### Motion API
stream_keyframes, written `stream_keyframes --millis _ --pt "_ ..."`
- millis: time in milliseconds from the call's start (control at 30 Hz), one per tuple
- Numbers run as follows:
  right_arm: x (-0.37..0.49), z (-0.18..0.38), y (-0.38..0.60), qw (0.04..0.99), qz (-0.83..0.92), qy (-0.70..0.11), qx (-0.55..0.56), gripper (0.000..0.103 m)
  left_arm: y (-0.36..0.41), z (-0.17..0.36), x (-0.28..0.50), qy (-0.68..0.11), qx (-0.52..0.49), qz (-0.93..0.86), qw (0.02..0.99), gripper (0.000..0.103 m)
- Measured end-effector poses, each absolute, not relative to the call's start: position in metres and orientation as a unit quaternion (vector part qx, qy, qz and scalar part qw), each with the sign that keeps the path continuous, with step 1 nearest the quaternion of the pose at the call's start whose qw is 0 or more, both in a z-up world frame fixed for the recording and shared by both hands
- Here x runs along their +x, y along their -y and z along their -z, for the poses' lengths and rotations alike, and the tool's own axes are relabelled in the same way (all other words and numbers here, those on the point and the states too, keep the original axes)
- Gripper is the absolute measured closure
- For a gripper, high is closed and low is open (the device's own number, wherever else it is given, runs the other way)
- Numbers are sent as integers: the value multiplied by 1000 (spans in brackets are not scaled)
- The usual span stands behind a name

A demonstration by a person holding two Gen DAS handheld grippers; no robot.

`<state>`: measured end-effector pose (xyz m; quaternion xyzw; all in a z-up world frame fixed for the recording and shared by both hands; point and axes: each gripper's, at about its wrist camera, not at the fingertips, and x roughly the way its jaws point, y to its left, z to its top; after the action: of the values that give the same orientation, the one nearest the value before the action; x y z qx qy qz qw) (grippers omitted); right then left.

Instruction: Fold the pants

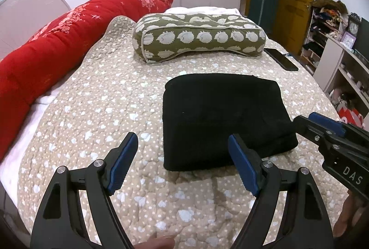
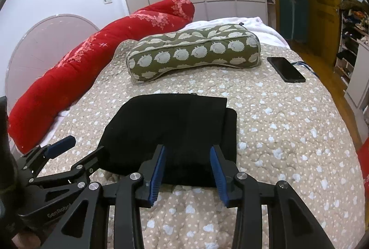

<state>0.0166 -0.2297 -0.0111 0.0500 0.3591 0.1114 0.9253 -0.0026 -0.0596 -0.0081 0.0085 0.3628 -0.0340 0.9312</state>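
Observation:
The black pants [image 1: 221,120] lie folded into a compact rectangle on the beige quilted bedspread [image 1: 103,110]. My left gripper [image 1: 182,147] is open and empty, hovering over the bedspread at the bundle's near left corner. My right gripper [image 2: 188,156] is open and empty above the bundle's near edge [image 2: 175,133], its fingers apart over the fabric. The right gripper also shows in the left wrist view [image 1: 322,131] at the bundle's right side. The left gripper shows in the right wrist view [image 2: 76,150] at the bundle's left.
A green hedgehog-print pillow [image 1: 198,38] lies beyond the pants. A red rolled duvet [image 1: 57,51] runs along the left side. A black phone [image 2: 286,69] lies at the bed's right edge. Shelves [image 1: 334,46] and a yellow door [image 1: 295,0] stand to the right.

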Motion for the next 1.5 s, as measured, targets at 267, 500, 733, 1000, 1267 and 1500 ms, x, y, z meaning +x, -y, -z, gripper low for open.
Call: stream_keyframes --millis 267,500,733,1000,1267,1500 --pt "7 10 234 925 -111 -360 56 62 60 7 -13 -359 6 29 933 22" --pt "4 9 233 924 -117 -359 58 62 63 8 -17 -361 9 32 932 22" --pt "2 9 230 923 -123 -360 53 61 66 9 -22 -363 16 36 931 22" --pt "3 9 229 921 -126 -366 52 61 64 11 -25 -367 15 35 929 22" --pt "6 11 224 918 -128 -372 40 61 62 12 -25 -370 14 36 928 22" --pt "9 13 221 916 -131 -376 37 61 61 15 -24 -373 12 34 927 22"
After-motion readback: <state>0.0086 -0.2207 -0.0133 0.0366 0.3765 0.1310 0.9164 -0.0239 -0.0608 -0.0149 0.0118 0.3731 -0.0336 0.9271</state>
